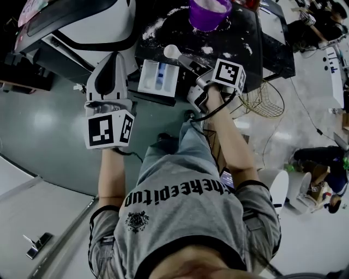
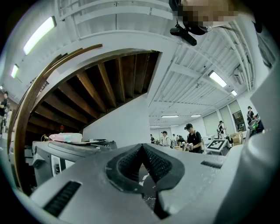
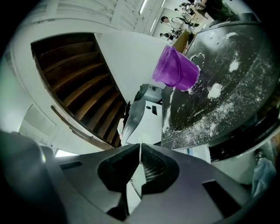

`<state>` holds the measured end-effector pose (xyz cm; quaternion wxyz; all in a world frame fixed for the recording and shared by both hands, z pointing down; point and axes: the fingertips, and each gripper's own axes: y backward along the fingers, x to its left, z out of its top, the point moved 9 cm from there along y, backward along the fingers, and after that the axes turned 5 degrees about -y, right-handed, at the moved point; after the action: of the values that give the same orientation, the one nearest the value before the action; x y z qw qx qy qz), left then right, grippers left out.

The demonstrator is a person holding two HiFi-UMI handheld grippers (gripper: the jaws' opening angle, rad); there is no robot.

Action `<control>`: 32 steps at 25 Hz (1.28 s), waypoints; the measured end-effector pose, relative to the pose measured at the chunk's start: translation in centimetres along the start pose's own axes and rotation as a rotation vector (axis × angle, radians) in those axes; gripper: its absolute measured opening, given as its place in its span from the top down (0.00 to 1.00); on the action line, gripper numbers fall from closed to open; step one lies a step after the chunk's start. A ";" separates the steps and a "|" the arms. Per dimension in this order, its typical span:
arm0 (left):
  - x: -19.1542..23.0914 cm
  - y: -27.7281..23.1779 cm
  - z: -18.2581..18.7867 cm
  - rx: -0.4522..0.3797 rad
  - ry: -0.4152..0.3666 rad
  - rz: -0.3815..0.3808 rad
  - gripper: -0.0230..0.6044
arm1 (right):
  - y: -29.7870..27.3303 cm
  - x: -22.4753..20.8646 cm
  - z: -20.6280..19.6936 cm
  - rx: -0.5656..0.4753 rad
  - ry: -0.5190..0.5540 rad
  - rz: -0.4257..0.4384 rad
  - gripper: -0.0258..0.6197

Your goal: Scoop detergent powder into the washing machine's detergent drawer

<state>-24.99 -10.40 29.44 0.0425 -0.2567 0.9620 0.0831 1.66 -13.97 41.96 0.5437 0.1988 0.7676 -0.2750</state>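
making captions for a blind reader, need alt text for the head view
Seen from above, a person in a grey t-shirt holds a white scoop in the right hand-held gripper beside an open white detergent drawer. The left hand-held gripper is shut and empty; a purple cup stands on the dark, powder-dusted top.

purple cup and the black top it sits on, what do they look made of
Purple cup: likely plastic, smooth and slightly translucent, since its wall glows unevenly. Black top: a hard, glossy dark panel, maybe glass or coated plastic; the look leaves it open. White powder dusts it.
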 end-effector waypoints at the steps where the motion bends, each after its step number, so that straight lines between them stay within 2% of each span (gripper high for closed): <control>1: 0.0 0.0 0.0 0.005 -0.001 0.003 0.96 | -0.2 -0.2 -0.2 0.005 -0.012 0.004 0.95; 9: 0.0 -0.4 -0.1 0.036 -0.002 0.028 0.96 | -0.9 -1.7 -1.0 0.042 -0.039 0.005 0.95; 22: 2.2 2.6 -1.2 0.063 0.005 0.082 0.96 | -3.3 -4.8 -5.6 0.105 -0.052 -0.021 0.95; 27: 2.9 3.5 -1.7 0.077 0.007 0.109 0.96 | -4.2 -5.9 -6.5 0.151 0.002 -0.069 0.95; 32: 3.7 4.3 -1.8 0.081 0.011 0.132 0.96 | -5.1 -6.2 -7.4 0.202 0.112 -0.127 0.95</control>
<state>-30.39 -8.80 31.36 0.0423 -0.1912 0.9796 0.0452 -4.74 -13.15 50.76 0.4589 0.2185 0.7762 -0.3731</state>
